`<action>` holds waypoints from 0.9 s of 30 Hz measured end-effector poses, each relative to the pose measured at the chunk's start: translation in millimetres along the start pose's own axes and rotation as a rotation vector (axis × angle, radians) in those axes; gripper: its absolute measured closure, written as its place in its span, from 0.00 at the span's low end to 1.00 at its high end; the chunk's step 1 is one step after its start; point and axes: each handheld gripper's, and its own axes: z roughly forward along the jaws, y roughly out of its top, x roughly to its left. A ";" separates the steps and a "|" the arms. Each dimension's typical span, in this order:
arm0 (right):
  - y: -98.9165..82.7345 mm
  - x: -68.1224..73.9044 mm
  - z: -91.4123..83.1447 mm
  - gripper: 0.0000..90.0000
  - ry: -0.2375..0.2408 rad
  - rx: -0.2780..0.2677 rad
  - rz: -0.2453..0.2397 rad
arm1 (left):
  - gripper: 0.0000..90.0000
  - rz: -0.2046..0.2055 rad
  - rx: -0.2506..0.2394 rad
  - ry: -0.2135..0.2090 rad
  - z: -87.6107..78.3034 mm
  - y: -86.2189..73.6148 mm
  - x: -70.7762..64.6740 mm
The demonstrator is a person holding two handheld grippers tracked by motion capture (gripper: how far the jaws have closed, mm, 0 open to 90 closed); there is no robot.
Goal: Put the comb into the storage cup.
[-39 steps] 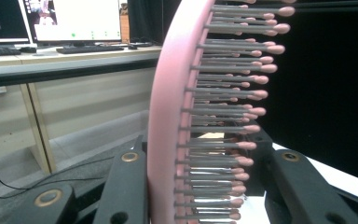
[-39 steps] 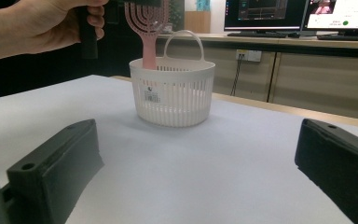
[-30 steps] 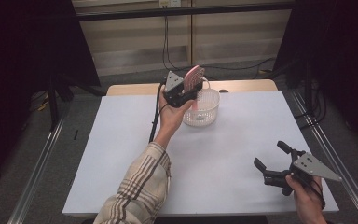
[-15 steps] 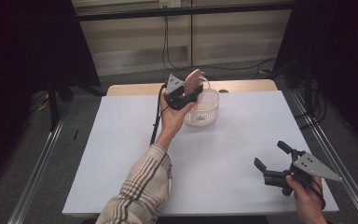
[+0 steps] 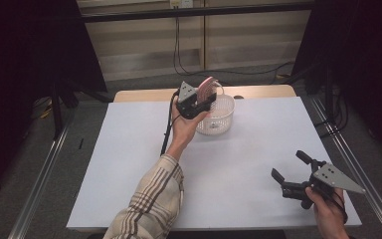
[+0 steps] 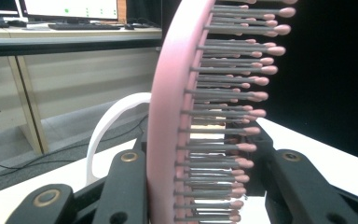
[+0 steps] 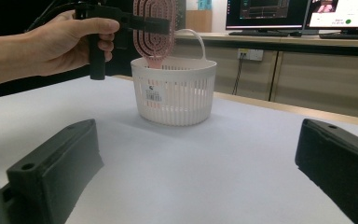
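A pink hairbrush (image 5: 208,86) with grey, pink-tipped bristles stands upright in my left gripper (image 5: 202,99), which is shut on it. The brush hangs over the near-left rim of a white slotted basket (image 5: 220,117) at the table's far middle. In the right gripper view the brush (image 7: 154,13) has its lower end dipping just inside the basket (image 7: 175,95). In the left gripper view the two black jaws clamp the brush (image 6: 168,116) from both sides, and the basket's handle (image 6: 103,128) arcs behind it. My right gripper (image 5: 288,165) rests open near the front right, with nothing between its fingers.
The white table (image 5: 129,164) has free room on the left and in the middle. A cable (image 5: 167,130) trails from the left gripper along the forearm. Metal rails run along both table sides. Desks with monitors (image 7: 265,14) stand beyond the table.
My left gripper and the brush have sunk slightly toward the basket. The right gripper has kept still.
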 end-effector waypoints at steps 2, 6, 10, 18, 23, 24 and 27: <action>-0.1 0.1 0.3 0.00 0.001 -0.001 0.004 | 0.69 0.003 0.001 -0.001 -0.6 -0.3 0.9; -0.3 0.3 0.7 0.00 0.000 0.002 -0.002 | 0.69 0.020 0.013 -0.003 -1.4 0.0 2.4; -0.6 0.8 0.8 0.00 0.000 0.005 0.000 | 0.68 0.026 0.020 0.001 -3.6 0.6 6.1; -1.7 0.9 2.1 0.00 0.006 0.013 -0.004 | 0.63 0.053 0.049 0.020 -10.4 3.2 14.7; -2.0 2.2 2.6 0.00 0.009 0.015 -0.002 | 0.60 0.042 0.059 0.020 -13.4 2.6 21.8; -2.3 1.8 2.7 0.00 0.011 0.018 -0.004 | 0.59 0.043 0.063 0.027 -13.7 2.5 23.1; -2.6 1.7 3.2 0.00 0.010 0.020 -0.005 | 0.56 0.028 0.063 0.038 -14.0 2.2 25.5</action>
